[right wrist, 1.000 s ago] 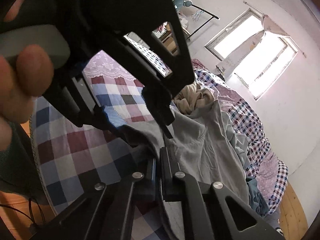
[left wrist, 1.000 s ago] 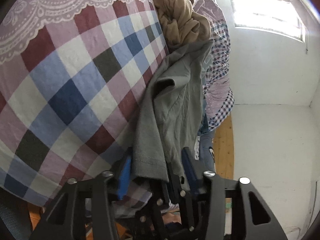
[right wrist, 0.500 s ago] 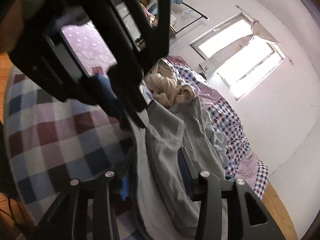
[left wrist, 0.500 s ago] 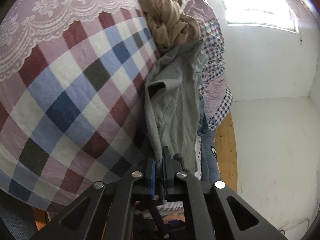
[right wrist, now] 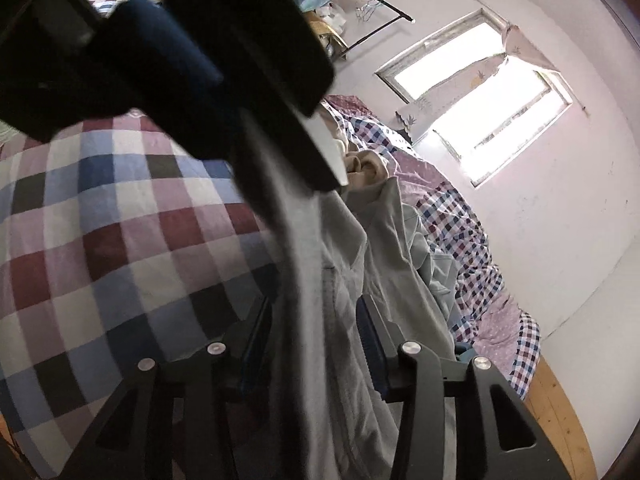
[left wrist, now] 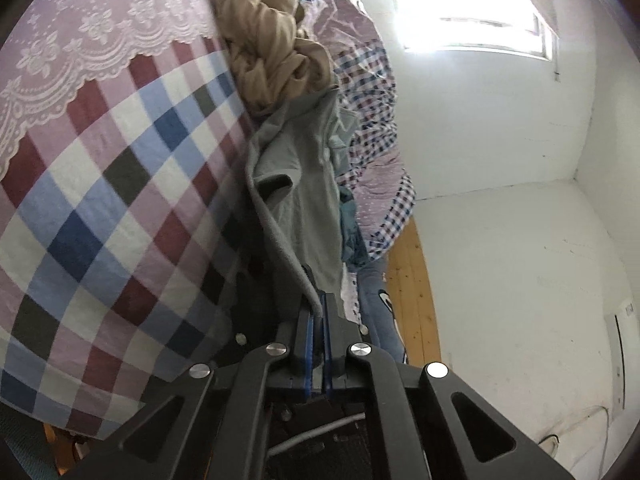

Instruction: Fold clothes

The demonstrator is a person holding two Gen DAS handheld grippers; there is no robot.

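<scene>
Left wrist view: your left gripper point(left wrist: 318, 312) is clenched on the edge of the grey shirt point(left wrist: 308, 184), its blue pads pressed together with a fold of cloth pinched between them. From the jaws the shirt runs away along the side of the bed point(left wrist: 100, 184), lifted and draped near the edge of the checked sheet. A crumpled tan garment point(left wrist: 268, 60) lies on the bed at the shirt's far end, touching it. Beyond the shirt a small-checked quilt point(left wrist: 376, 120) is bunched up and hangs over the bed's edge toward the wooden floor point(left wrist: 412, 300). A white wall and a bright window point(left wrist: 476, 32) fill the right side.

Right wrist view: your right gripper point(right wrist: 316, 332) is spread wide, its two fingers standing either side of the grey shirt point(right wrist: 384, 260), which passes between them without being pinched. The shirt hangs in a loose band from the top of the picture down through the gap, over the bed point(right wrist: 120, 240). Your left gripper point(right wrist: 180, 52) looms dark and blurred across the upper left, with shirt cloth trailing from it. The tan garment point(right wrist: 364, 164) peeks out behind it, and the quilt point(right wrist: 472, 248) lies along the far edge of the bed below the window point(right wrist: 480, 104).
</scene>
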